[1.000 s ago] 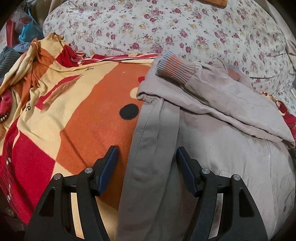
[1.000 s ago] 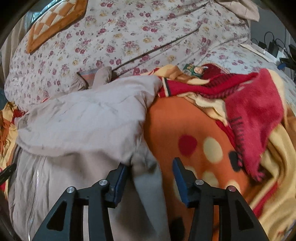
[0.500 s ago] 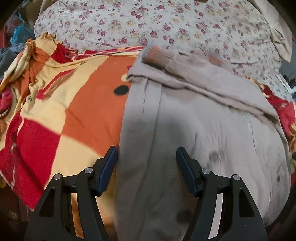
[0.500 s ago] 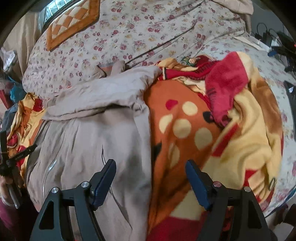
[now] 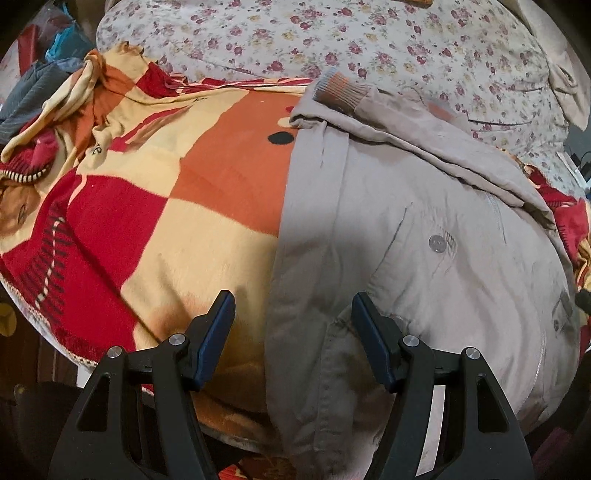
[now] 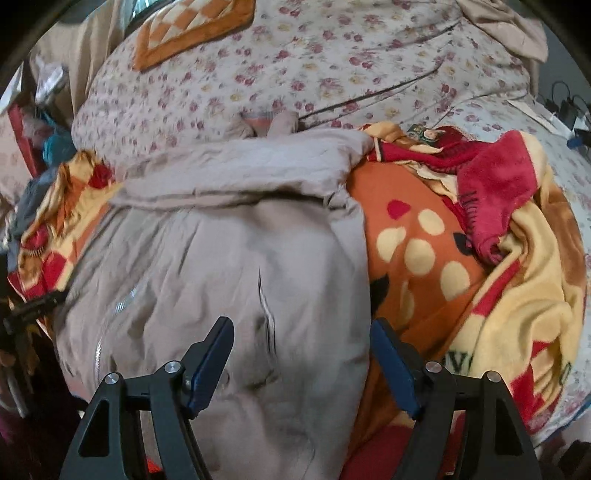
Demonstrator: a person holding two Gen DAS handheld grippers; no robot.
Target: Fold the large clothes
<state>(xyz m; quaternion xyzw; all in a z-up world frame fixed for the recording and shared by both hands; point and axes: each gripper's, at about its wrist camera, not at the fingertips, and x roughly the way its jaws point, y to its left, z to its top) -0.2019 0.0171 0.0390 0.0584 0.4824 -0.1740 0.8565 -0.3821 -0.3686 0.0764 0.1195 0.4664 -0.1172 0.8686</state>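
Observation:
A beige jacket [image 5: 424,236] lies flat on an orange, red and yellow blanket [image 5: 147,221]. Its sleeves are folded across the top, one ribbed cuff [image 5: 340,90] showing. My left gripper [image 5: 292,299] hovers open over the jacket's left edge near the hem, nothing pressed between its fingers. In the right wrist view the jacket [image 6: 221,258] fills the middle, with its zipper [image 6: 122,301] at the left. My right gripper [image 6: 301,323] stands open over the jacket's right edge, beside the spotted part of the blanket [image 6: 424,251].
A floral quilt [image 5: 369,44] is heaped behind the jacket, with a checked orange cushion [image 6: 192,26] on it. Loose clothes [image 5: 33,85] pile up at the far left. Cables and chargers [image 6: 569,107] lie at the far right. The bed's near edge [image 5: 55,343] drops off.
Both grippers have drawn back toward the near edge of the bed, so more of the jacket shows. The right jaws have widened, and the fabric that ran between them now lies below.

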